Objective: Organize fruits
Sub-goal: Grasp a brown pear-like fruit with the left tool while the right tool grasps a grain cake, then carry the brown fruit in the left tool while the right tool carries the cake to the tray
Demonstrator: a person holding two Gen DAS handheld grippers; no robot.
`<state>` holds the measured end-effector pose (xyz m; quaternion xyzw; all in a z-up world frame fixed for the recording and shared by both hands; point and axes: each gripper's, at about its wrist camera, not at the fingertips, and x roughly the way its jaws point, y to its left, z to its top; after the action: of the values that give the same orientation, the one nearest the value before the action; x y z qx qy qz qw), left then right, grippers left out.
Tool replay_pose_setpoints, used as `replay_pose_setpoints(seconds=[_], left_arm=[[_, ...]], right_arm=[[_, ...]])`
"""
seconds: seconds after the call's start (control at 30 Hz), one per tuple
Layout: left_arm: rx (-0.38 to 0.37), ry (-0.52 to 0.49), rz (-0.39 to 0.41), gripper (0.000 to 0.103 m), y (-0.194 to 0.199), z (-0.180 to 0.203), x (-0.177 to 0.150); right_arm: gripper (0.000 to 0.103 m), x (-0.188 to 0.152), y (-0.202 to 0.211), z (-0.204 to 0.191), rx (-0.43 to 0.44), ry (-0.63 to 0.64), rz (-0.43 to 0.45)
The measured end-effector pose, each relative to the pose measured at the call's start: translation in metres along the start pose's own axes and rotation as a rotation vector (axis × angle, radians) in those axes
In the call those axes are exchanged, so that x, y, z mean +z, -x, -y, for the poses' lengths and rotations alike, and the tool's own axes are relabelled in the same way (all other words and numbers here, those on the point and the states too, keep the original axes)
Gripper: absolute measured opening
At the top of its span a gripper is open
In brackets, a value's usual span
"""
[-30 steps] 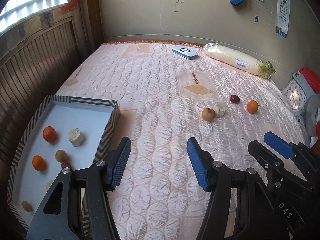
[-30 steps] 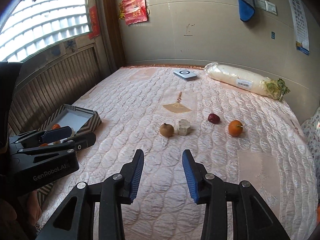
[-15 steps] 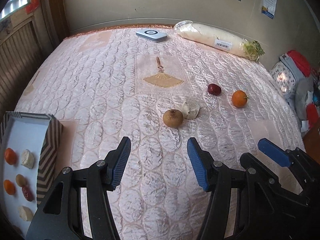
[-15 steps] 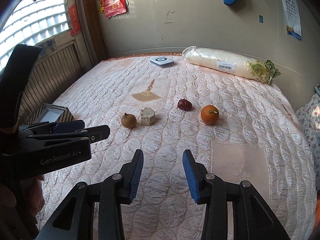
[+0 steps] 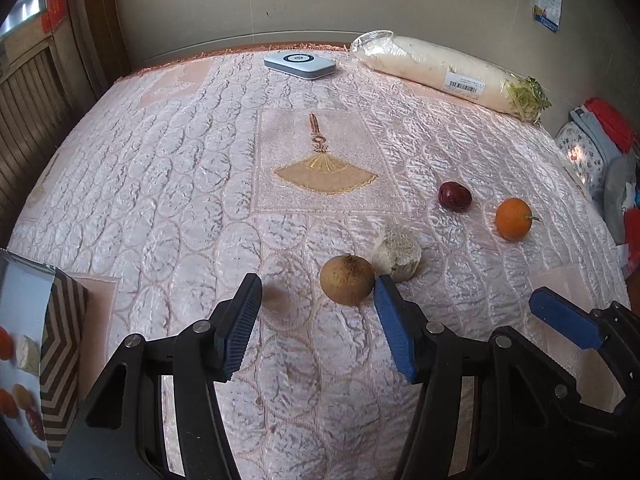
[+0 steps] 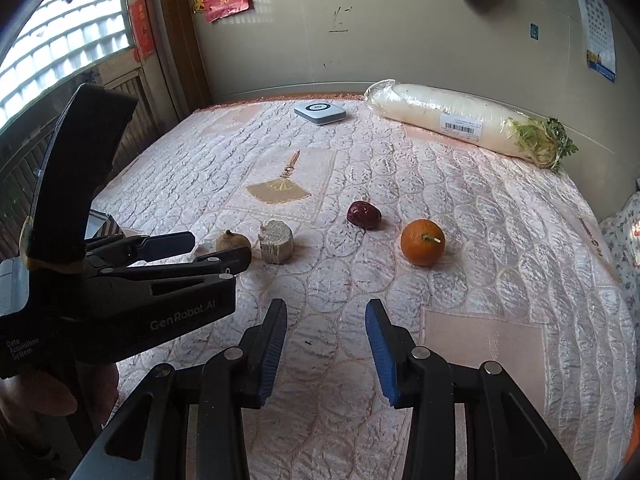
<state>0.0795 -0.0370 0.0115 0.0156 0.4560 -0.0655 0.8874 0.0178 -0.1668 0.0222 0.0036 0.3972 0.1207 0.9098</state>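
Risk here, probably: the pale chunk [image 5: 396, 254] touching the brown round fruit [image 5: 347, 280] gets knocked or pinched along with it. The fruit is sat mid-bed, just ahead of the left claw [image 5: 316, 328], nearer its right finger. Both claws are spread and empty; the right claw [image 6: 326, 350] is aimed short of the orange [image 6: 422, 242].

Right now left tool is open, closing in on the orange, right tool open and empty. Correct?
Not the orange. The left wrist view shows the open left tool at the brown round fruit; the orange lies farther right. The right tool is open and empty.
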Motion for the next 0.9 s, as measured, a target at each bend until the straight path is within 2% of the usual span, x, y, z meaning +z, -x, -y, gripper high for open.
replay_pose_setpoints(seconds=[0.03, 0.07, 0.1, 0.33, 0.53, 0.63, 0.7, 0.8, 0.83, 0.87, 0.9], left_arm=[[-0.009, 0.001, -0.007, 0.035, -0.002, 0.0, 0.0], [0.003, -0.003, -0.001, 0.027, -0.003, 0.0, -0.001], [0.008, -0.002, 0.006, 0.026, -0.002, -0.001, 0.0], [-0.014, 0.068, 0.005, 0.025, 0.005, -0.016, -0.003], [-0.06, 0.114, 0.013, 0.025, 0.03, -0.034, -0.019], [-0.079, 0.12, 0.015, 0.025, 0.045, -0.04, -0.028], [-0.074, 0.124, 0.014, 0.025, 0.055, -0.045, -0.034], [-0.067, 0.131, 0.017, 0.025, 0.067, -0.053, -0.041], [-0.066, 0.135, 0.017, 0.025, 0.07, -0.056, -0.043], [-0.064, 0.137, 0.018, 0.025, 0.074, -0.059, -0.044], [-0.059, 0.14, 0.017, 0.025, 0.077, -0.061, -0.047]], right_arm=[[0.039, 0.001, -0.003, 0.0, 0.001, -0.001, -0.006], [0.039, 0.001, -0.005, 0.0, 0.002, 0.0, -0.011], [0.039, 0.002, -0.008, 0.0, 0.003, 0.004, -0.014], [0.039, 0.01, -0.016, -0.005, 0.023, 0.026, -0.007], [0.039, 0.025, -0.032, -0.027, 0.069, 0.083, -0.013], [0.042, 0.035, -0.046, -0.036, 0.037, 0.105, -0.024], [0.042, 0.041, -0.056, -0.037, 0.023, 0.098, -0.036], [0.042, 0.044, -0.069, -0.039, 0.055, 0.089, -0.056], [0.039, 0.043, -0.073, -0.04, 0.046, 0.091, -0.07], [0.027, 0.042, -0.074, -0.042, 0.016, 0.104, -0.055], [0.025, 0.042, -0.074, -0.044, -0.001, 0.118, -0.056]])
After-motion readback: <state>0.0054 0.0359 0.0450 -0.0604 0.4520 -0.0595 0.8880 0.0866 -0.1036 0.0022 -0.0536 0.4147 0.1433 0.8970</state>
